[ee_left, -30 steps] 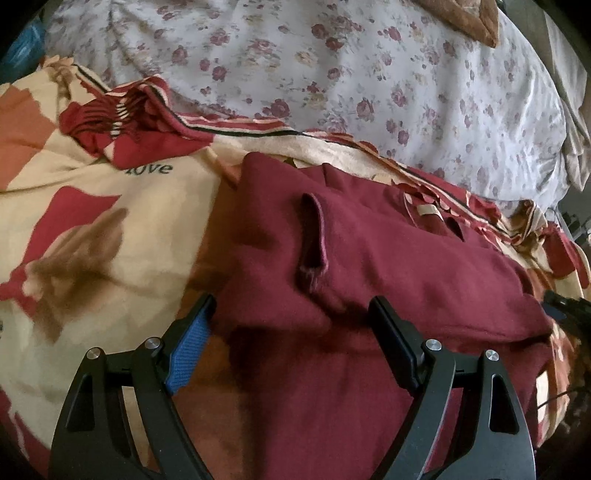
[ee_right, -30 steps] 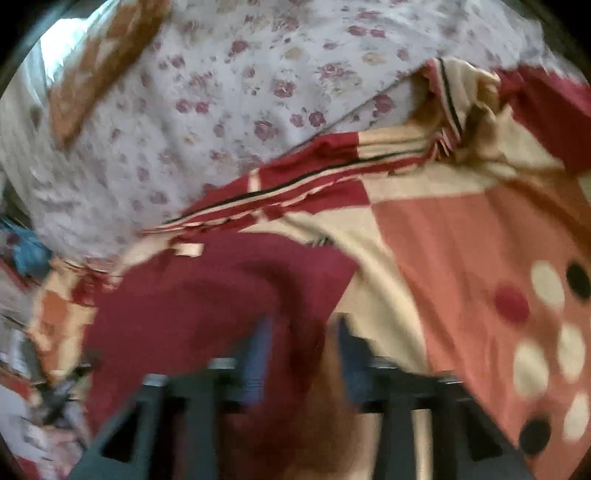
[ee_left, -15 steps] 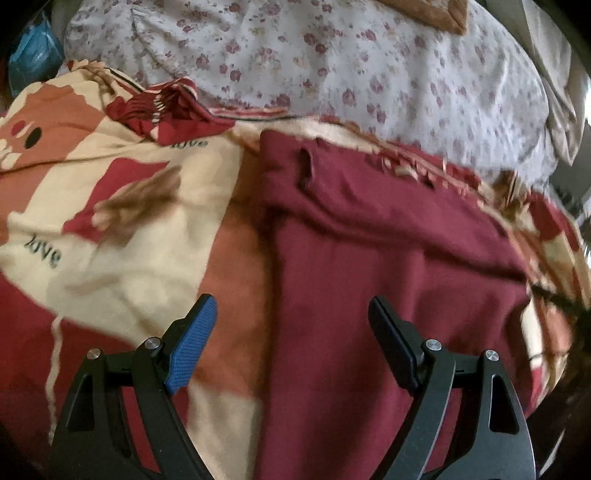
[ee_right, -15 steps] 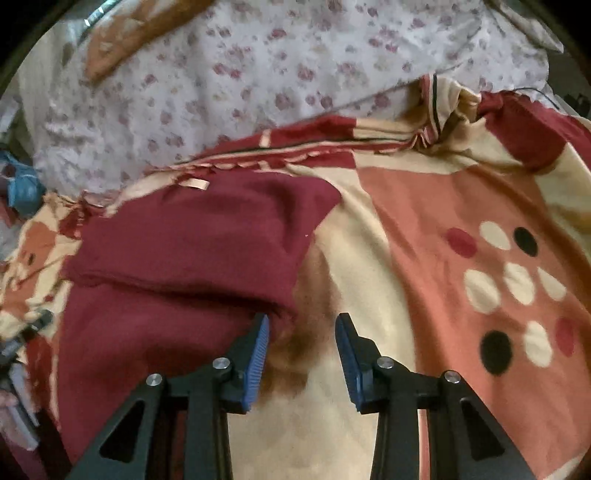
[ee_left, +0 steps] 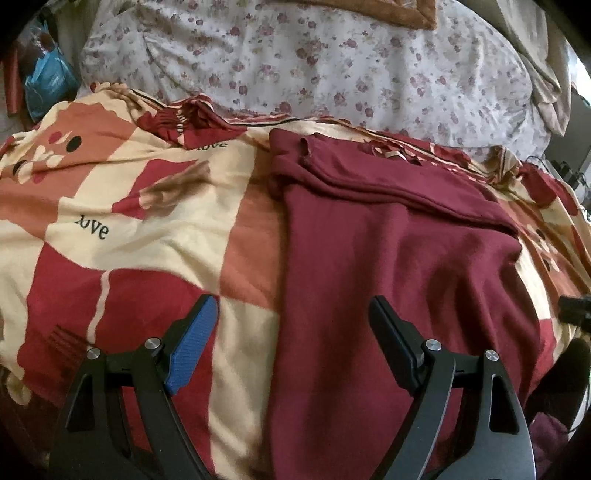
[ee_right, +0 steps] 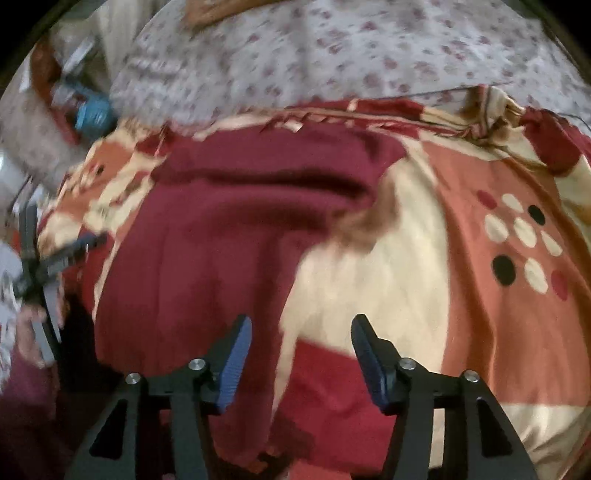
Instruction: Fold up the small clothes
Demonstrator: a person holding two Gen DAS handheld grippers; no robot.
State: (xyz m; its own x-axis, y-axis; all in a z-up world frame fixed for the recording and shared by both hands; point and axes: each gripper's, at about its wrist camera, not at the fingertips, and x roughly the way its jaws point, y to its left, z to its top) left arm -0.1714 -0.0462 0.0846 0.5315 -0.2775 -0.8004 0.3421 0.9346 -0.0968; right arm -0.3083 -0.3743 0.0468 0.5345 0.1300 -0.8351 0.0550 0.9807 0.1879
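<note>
A maroon garment [ee_left: 388, 266] lies flat on a red, cream and orange patterned blanket [ee_left: 129, 221], its far part folded down over the body. My left gripper [ee_left: 293, 306] hovers open and wide above the garment's near left edge, holding nothing. In the blurred right wrist view the garment [ee_right: 221, 229] fills the left half. My right gripper [ee_right: 301, 325] hangs over the garment's right edge with its jaws opening and no cloth pinched between them. The right gripper's tip [ee_left: 576, 314] shows at the left view's right border, and the left gripper [ee_right: 55, 258] shows at the right view's left border.
A floral sheet [ee_left: 332, 66] covers the bed beyond the blanket, with a brown cushion [ee_left: 388, 14] at its far edge. A blue bag [ee_left: 48, 85] sits off the bed at far left. Dark cables and gear [ee_left: 569, 170] lie at the right.
Both grippers have drawn back toward the near end of the garment, so more of it shows. The right gripper, earlier narrow at the folded cloth, has let go and widened. The left stayed wide open.
</note>
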